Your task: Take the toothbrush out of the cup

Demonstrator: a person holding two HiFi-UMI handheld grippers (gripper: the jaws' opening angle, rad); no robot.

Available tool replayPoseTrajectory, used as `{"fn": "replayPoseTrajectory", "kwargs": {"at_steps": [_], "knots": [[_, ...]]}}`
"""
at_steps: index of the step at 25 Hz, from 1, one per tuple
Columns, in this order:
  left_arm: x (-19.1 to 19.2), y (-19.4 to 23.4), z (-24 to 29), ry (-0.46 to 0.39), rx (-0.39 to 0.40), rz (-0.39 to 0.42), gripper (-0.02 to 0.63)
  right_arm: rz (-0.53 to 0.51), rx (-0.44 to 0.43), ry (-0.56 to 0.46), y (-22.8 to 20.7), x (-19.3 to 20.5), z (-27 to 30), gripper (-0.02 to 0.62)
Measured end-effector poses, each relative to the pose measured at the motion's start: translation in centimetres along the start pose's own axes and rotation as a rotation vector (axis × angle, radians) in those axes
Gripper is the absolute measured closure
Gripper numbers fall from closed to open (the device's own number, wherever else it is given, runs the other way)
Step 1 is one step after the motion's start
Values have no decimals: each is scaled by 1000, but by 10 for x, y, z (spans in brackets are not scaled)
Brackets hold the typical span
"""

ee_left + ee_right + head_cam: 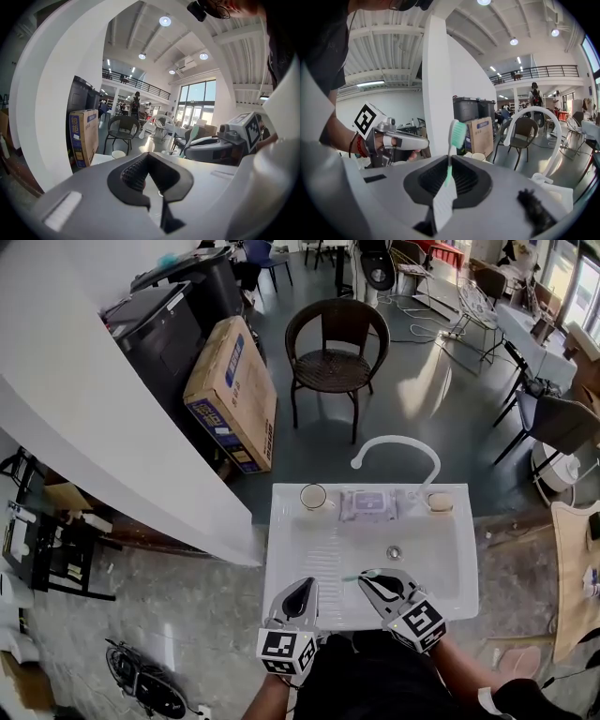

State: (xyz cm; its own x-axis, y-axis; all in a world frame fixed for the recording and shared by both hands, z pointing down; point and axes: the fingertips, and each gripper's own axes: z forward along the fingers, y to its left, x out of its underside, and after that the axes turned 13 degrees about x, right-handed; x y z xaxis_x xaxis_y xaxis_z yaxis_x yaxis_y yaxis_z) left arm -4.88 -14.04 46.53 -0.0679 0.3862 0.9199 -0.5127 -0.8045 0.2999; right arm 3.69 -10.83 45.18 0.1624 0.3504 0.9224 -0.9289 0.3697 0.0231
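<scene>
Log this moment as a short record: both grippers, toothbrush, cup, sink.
left gripper: shut, nothing between its jaws, at the sink's near edge
right gripper: shut on the toothbrush
toothbrush: out of the cup, green bristle head sticking out past the jaws, over the basin
cup: upright on the sink's back ledge, left of the wipes pack; no toothbrush shows in it
sink: white, faucet arching at the back

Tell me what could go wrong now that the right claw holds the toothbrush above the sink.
The right claw pinches only the thin handle of the toothbrush, so it might pivot or slip into the sink. Its bristle end points toward the left claw, which sits close beside it; a sideways move could knock them together.
</scene>
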Motion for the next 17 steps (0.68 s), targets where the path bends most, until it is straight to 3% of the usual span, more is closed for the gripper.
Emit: {"fn": "replayPoseTrajectory", "kwargs": {"at_steps": [17], "knots": [[4, -17, 1, 13, 29, 31, 597, -35, 8, 8, -8, 10, -16, 560]]}}
